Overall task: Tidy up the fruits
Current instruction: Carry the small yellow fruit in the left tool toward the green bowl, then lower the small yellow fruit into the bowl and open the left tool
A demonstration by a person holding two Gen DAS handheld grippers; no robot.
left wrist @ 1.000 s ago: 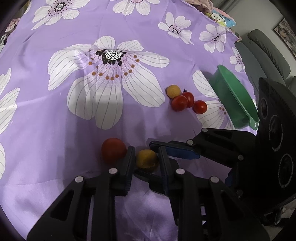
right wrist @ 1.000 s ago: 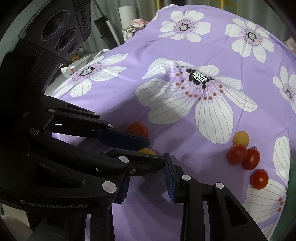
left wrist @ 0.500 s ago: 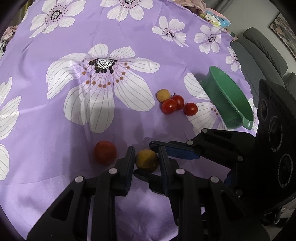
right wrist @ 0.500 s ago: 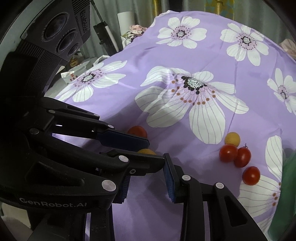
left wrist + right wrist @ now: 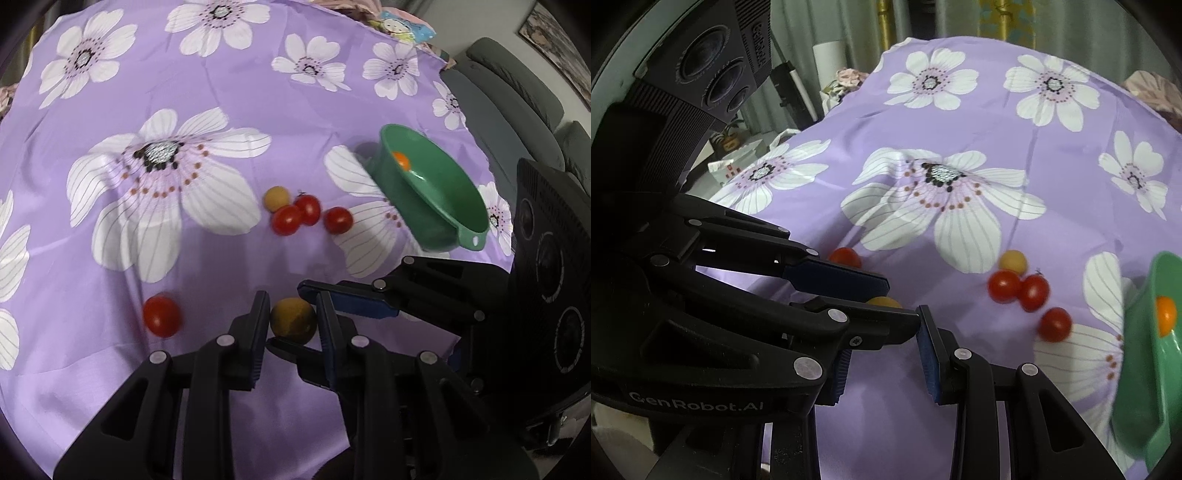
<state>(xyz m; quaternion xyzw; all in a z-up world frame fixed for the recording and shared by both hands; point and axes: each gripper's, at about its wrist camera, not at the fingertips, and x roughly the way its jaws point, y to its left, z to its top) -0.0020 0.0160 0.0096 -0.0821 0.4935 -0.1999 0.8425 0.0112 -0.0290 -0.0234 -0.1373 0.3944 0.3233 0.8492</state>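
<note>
1. Both grippers point steeply down at the purple flowered cloth on the desk, side by side. The right gripper reaches in from the right of the left wrist view, and its near finger passes under the fruit held by the left one.
2. Against a second earlier, both have lifted and pulled back. The cloth looks farther off, and the green bowl, then seen edge-on, now shows its inside with an orange fruit in it.
3. The left gripper has its jaws closed tight on a yellow fruit, pads pressing on both sides. It is held clear of the cloth.
4. The right gripper's jaws stand a narrow gap apart with nothing between the pads. A finger of the left gripper crosses in front of its left pad.
5. On the cloth lies a lone tomato, just left of the left gripper. Farther off, a second yellow fruit touches a cluster of three tomatoes, left of the bowl.
</note>
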